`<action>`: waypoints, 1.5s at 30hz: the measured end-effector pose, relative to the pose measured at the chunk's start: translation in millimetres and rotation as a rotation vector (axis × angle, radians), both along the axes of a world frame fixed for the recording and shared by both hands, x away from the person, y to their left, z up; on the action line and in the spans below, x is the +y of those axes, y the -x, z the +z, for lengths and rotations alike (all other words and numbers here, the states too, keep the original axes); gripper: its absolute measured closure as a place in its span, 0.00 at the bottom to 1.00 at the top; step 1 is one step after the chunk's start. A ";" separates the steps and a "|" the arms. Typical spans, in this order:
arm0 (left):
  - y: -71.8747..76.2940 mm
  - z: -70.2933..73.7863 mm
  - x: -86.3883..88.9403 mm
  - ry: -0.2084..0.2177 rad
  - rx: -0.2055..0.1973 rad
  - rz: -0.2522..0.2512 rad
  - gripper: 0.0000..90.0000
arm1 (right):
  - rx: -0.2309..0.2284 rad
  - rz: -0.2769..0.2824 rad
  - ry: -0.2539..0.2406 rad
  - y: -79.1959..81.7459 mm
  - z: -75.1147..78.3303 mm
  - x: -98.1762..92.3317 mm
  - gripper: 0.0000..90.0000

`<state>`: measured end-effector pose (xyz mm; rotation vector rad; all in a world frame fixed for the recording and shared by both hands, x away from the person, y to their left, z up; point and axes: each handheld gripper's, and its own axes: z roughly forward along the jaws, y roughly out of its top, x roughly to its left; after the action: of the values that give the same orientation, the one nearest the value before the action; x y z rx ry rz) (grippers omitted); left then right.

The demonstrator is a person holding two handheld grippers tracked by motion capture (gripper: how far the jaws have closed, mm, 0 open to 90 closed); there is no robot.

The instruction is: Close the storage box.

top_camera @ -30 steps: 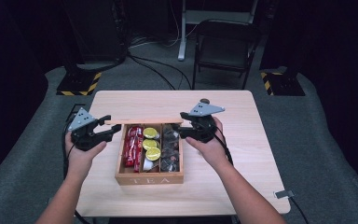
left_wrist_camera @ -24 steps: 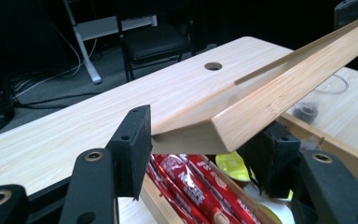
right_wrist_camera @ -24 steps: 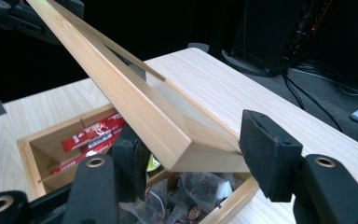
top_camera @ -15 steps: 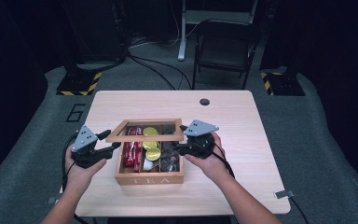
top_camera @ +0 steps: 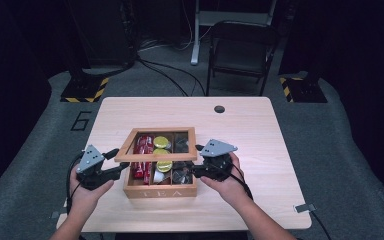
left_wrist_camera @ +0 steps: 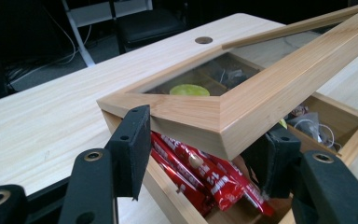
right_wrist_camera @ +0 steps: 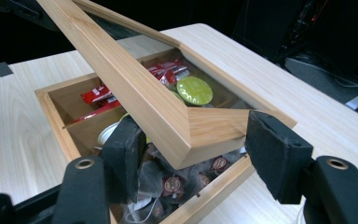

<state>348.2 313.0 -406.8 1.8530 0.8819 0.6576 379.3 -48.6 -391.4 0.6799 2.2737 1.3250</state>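
A wooden tea box (top_camera: 160,191) stands at the table's near middle. It holds red packets (left_wrist_camera: 205,179), green capsules (right_wrist_camera: 194,89) and dark tea bags (right_wrist_camera: 172,184). Its glass-paned lid (top_camera: 155,158) hangs tilted above it, front edge raised. My left gripper (top_camera: 117,162) is shut on the lid's front left corner (left_wrist_camera: 186,114), with pads on both sides. My right gripper (top_camera: 197,159) is at the front right corner (right_wrist_camera: 205,128). Its jaws have just been opening: the corner lies between them, and the right pad (right_wrist_camera: 275,154) stands apart from the wood.
The light wooden table (top_camera: 260,130) has a black round hole (top_camera: 219,109) near its far edge. A dark chair (top_camera: 240,55) stands beyond it, with cables on the floor. Bare tabletop lies on both sides of the box.
The lid has come down from nearly upright to a low tilt over the box. Both hands moved toward the person and down with it. The right jaws widened.
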 end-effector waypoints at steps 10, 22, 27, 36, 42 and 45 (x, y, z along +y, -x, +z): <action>9.4 -11.3 0.9 -0.010 0.026 -0.005 0.49 | 0.038 0.010 0.009 8.9 -9.0 -3.8 0.44; 15.6 -32.9 1.5 -0.010 0.060 -0.015 0.49 | 0.082 0.007 0.016 19.0 -27.8 -5.8 0.44; 17.9 -41.8 1.6 -0.009 0.068 -0.019 0.49 | 0.102 0.011 0.017 21.5 -36.1 -7.3 0.44; 17.0 -50.9 3.4 0.003 0.105 -0.042 0.50 | 0.129 -0.007 -0.003 24.0 -46.9 -7.5 0.44; 16.3 -56.0 3.5 0.001 0.132 -0.048 0.50 | 0.144 -0.002 -0.001 24.2 -53.4 -7.7 0.44; 15.5 -58.1 3.4 0.003 0.147 -0.052 0.50 | 0.150 0.003 0.009 24.3 -55.0 -7.9 0.44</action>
<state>332.7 316.3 -464.9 1.9340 0.9257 0.4925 355.0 -56.5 -446.3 0.7974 2.3971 1.3041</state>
